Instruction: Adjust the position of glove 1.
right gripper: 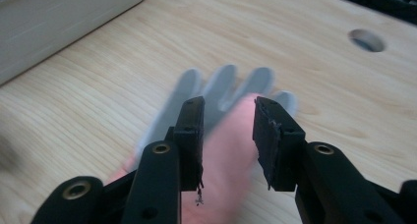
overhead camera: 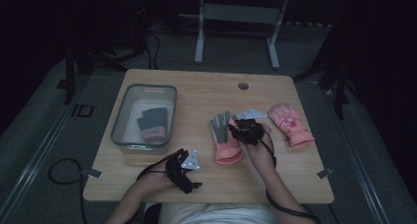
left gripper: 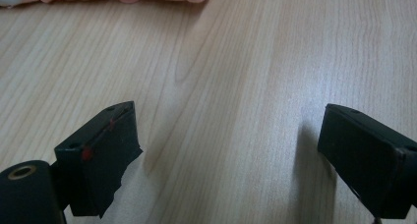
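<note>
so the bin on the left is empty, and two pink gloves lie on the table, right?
Not quite: the bin isn't empty. The high view shows a grey glove with a pink cuff lying inside it. The rest holds: two pink gloves lie on the table.

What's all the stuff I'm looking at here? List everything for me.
Table: one, light wood, with a round hole near its far edge.
Bin: one, clear grey, far left of the table.
Grey glove: one, grey with a pink cuff, inside the bin.
Pink-and-grey glove: one, mid-table, beside the right hand-held gripper.
Pink glove: one, right side.
Left hand-held gripper: black, open, near edge.
Right hand-held gripper: black, part open over the pink-and-grey glove.
</note>
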`<state>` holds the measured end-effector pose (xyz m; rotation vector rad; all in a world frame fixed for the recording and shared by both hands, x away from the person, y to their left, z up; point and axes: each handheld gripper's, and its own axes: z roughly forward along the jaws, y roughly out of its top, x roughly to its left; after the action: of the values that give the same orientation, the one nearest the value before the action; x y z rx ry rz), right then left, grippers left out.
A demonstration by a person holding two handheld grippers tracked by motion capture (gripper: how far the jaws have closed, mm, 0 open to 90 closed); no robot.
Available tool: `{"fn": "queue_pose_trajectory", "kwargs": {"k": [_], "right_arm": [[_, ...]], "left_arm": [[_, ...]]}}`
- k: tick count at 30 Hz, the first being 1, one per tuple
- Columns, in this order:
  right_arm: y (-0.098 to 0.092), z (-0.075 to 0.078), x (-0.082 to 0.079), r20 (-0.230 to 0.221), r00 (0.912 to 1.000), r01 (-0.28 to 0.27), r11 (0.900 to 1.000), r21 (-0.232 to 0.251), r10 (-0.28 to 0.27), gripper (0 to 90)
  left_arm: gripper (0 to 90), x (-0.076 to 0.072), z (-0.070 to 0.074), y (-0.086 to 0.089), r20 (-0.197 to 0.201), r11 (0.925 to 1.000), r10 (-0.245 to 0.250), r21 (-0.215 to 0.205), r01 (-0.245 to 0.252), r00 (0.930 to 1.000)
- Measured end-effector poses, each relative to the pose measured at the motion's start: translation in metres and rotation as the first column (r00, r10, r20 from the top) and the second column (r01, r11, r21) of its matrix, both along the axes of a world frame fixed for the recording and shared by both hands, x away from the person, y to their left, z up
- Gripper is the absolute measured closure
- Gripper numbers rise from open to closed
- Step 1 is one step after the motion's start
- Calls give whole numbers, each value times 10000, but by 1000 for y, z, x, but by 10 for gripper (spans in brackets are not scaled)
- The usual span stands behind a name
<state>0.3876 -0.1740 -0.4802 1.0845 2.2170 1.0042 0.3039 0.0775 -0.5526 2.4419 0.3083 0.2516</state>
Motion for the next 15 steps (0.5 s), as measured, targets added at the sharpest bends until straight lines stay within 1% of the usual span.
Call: {"fn": "queue_pose_trajectory", "kwargs": {"k": [1, 3, 4, 5, 6, 7, 9, 11, 12, 13, 14, 15], "right_arm": [[-24, 8, 0, 135, 9998, -137, 9998, 151, 135, 649], [-45, 13, 3, 307, 9995, -65, 9997, 225, 58, 649], [-45, 13, 3, 307, 9995, -65, 9997, 225, 58, 649], [-57, 16, 5, 380, 9993, -5, 9998, 190, -2, 649], [-57, 16, 5, 380, 9993, -5, 9998, 190, -2, 649], [-89, 21, 10, 628, 9972, 403, 9992, 6, -403, 650], [-114, 23, 16, 671, 9953, 702, 9975, -104, -693, 649], [-137, 23, 23, 533, 9936, 1005, 9948, -183, -994, 649], [-137, 23, 23, 533, 9936, 1005, 9948, -183, -994, 649], [-164, 21, 33, 350, 9908, 1319, 9907, -321, -1308, 643], [-171, 20, 35, 230, 9905, 1365, 9903, -267, -1359, 637], [-179, 18, 39, 138, 9891, 1472, 9888, -252, -1469, 631]], "left_arm": [[81, 0, 0, 0, -30, 10000, 11, 22, -10, 10000], [81, 0, -1, 0, -165, 10000, 8, 10, -8, 9999], [80, 0, -1, 0, -165, 10000, 8, 10, -8, 9999], [80, 0, -1, 0, -165, 10000, 8, 10, -8, 9999], [80, 0, -2, 0, -137, 10000, 3, 43, -2, 9999], [78, 0, -2, 0, -132, 10000, 34, 25, -34, 9999], [78, 0, -1, 0, -138, 10000, 0, -28, -1, 9999], [79, 0, -2, 0, -140, 10000, -18, -58, 18, 9999], [79, 0, -2, 0, -140, 10000, -18, -58, 18, 9999], [78, 0, -2, 1, -125, 9999, -61, -106, 60, 9999], [79, 0, -2, 1, -125, 9999, -61, -106, 60, 9999], [78, 0, -2, 3, -162, 9997, -111, -198, 108, 9998]]}}
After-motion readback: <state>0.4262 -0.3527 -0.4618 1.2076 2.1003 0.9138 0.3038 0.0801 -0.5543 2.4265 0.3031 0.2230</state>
